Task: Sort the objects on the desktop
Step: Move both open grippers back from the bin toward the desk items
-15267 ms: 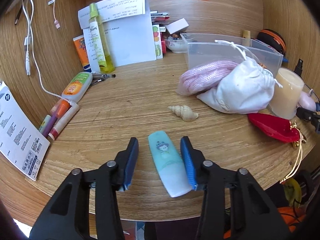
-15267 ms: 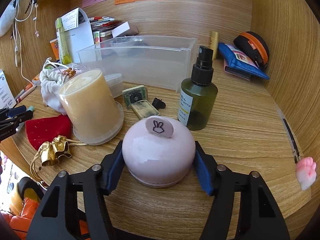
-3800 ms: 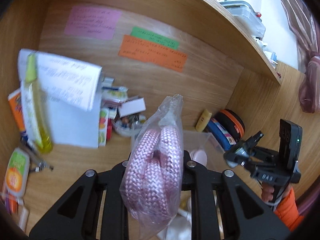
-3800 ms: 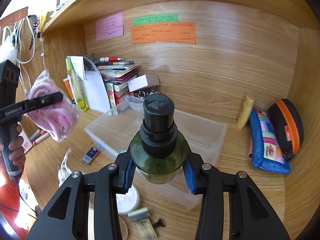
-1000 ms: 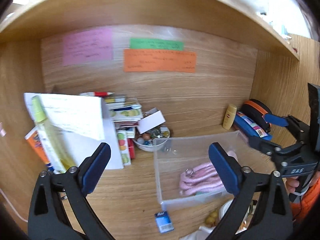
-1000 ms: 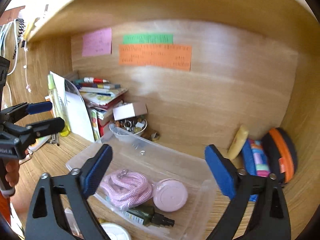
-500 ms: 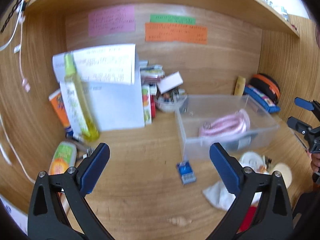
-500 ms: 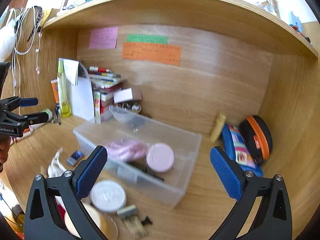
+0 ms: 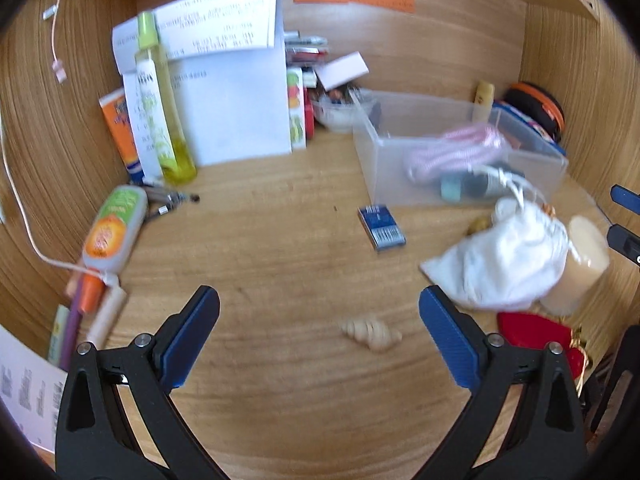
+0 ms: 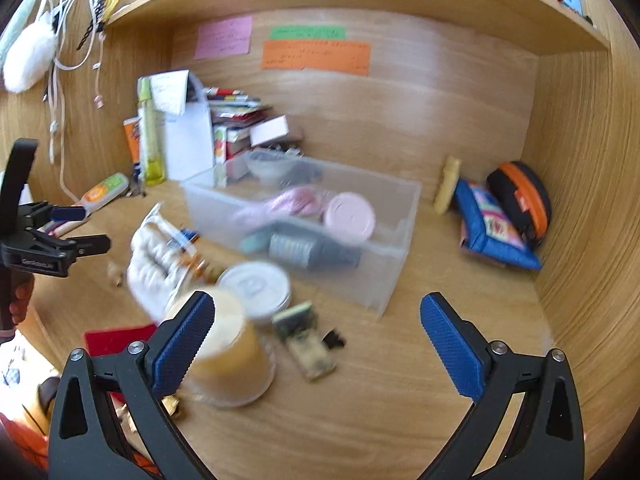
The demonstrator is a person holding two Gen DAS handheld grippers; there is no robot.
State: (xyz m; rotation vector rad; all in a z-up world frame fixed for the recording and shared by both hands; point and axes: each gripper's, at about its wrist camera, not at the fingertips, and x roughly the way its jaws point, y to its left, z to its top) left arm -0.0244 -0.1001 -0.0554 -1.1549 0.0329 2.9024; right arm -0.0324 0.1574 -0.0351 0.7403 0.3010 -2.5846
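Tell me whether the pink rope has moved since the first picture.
Yes. The pink rope went from the desk beside the white bag into the clear bin.

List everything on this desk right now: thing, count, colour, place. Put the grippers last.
clear plastic bin: one, see-through, back centre of desk.
pink rope: one, pink and white, in the bin.
pink round jar: one, pale pink, in the bin.
dark spray bottle: one, dark green, lying in the bin.
white drawstring pouch: one, white, in front of the bin.
candle jar: one, cream, near desk front.
seashell: one, beige, desk front.
blue card packet: one, blue, left of the pouch.
red pouch: one, red, front edge.
yellow tall bottle: one, yellow, back left.
left gripper: open, empty, above the seashell.
right gripper: open, empty, by the candle jar.
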